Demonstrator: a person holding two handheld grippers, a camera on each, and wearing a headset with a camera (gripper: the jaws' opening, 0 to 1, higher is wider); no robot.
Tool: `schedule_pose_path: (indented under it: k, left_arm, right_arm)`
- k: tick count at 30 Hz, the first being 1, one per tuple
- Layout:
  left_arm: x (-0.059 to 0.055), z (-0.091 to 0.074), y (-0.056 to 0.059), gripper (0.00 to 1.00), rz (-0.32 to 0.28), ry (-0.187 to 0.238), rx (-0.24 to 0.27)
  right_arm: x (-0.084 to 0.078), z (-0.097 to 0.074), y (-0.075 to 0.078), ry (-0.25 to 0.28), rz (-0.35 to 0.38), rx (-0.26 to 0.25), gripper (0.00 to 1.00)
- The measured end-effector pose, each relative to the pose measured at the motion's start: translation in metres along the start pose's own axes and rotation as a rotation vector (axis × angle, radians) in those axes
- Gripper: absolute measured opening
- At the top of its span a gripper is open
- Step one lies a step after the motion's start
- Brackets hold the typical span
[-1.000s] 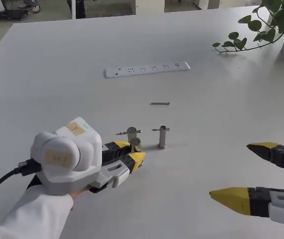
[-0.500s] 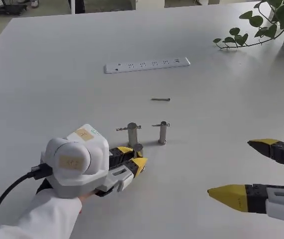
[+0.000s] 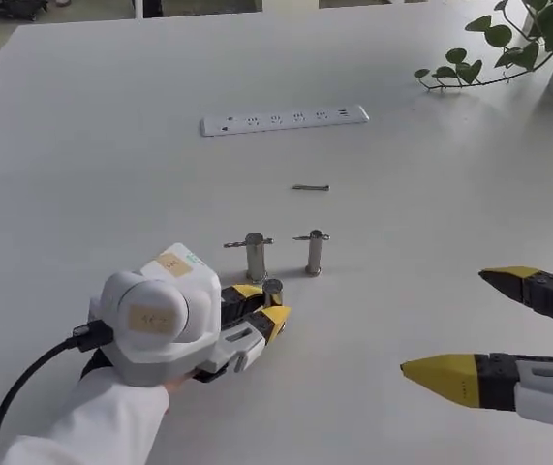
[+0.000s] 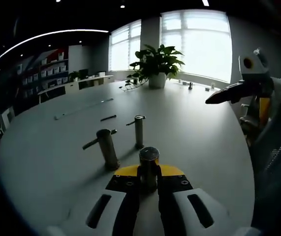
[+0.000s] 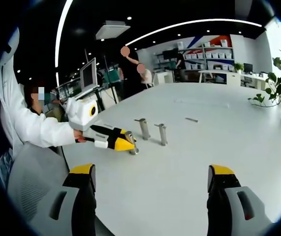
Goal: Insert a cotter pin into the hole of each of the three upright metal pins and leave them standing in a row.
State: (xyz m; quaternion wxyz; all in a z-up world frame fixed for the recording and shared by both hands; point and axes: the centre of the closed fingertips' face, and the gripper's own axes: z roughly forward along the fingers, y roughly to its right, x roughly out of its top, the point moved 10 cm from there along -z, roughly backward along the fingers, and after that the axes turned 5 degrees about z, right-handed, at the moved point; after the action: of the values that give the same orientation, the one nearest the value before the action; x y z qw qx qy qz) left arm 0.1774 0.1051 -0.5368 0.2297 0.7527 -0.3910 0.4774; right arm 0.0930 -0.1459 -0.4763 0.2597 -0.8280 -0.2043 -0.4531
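Three short metal pins stand on the white table. My left gripper (image 3: 266, 302) (image 4: 149, 173) is shut on the nearest metal pin (image 3: 272, 289) (image 4: 149, 164) (image 5: 133, 147), which has no cotter pin through it. The middle pin (image 3: 254, 255) (image 4: 107, 146) (image 5: 143, 128) and the far pin (image 3: 314, 251) (image 4: 139, 130) (image 5: 163, 133) each carry a cotter pin through the top. A loose cotter pin (image 3: 310, 187) (image 4: 108, 118) (image 5: 191, 119) lies further back. My right gripper (image 3: 484, 325) (image 5: 150, 179) is open at the right, well clear of the pins.
A white power strip (image 3: 284, 119) lies across the far table. A potted plant (image 3: 508, 44) (image 4: 156, 64) trails leaves at the far right corner. In the right gripper view people stand behind the table's left end.
The left gripper has drawn the gripped pin slightly toward me and right, away from the two standing pins. The right gripper has barely moved. The head camera has shifted.
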Motion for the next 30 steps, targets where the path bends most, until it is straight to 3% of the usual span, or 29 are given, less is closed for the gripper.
schedule_pose_path:
  k: [4,10,12,19,27,30]
  left_arm:
    - [-0.002,-0.001,0.001,0.11,0.018,0.012,-0.007]
    - [-0.004,-0.001,0.001,0.11,-0.002,0.023,-0.001]
    - [-0.003,-0.001,0.0,0.12,0.002,0.02,-0.003]
    - [-0.003,-0.005,-0.001,0.13,-0.044,0.032,-0.011]
    - [0.006,-0.025,0.002,0.41,-0.056,0.044,-0.092]
    - [0.006,-0.034,0.005,0.55,-0.082,0.037,-0.167]
  right_arm:
    - [0.0,0.001,-0.001,-0.004,0.0,0.006,0.93]
    - [0.0,0.002,-0.002,-0.005,0.0,0.013,0.91]
    - [0.001,0.002,0.0,0.01,-0.017,-0.016,0.94]
    - [0.002,0.0,0.002,0.027,-0.016,-0.023,0.94]
    - [0.002,0.001,0.001,0.013,-0.017,-0.016,0.94]
    - [0.003,0.001,0.002,0.009,-0.012,-0.013,0.94]
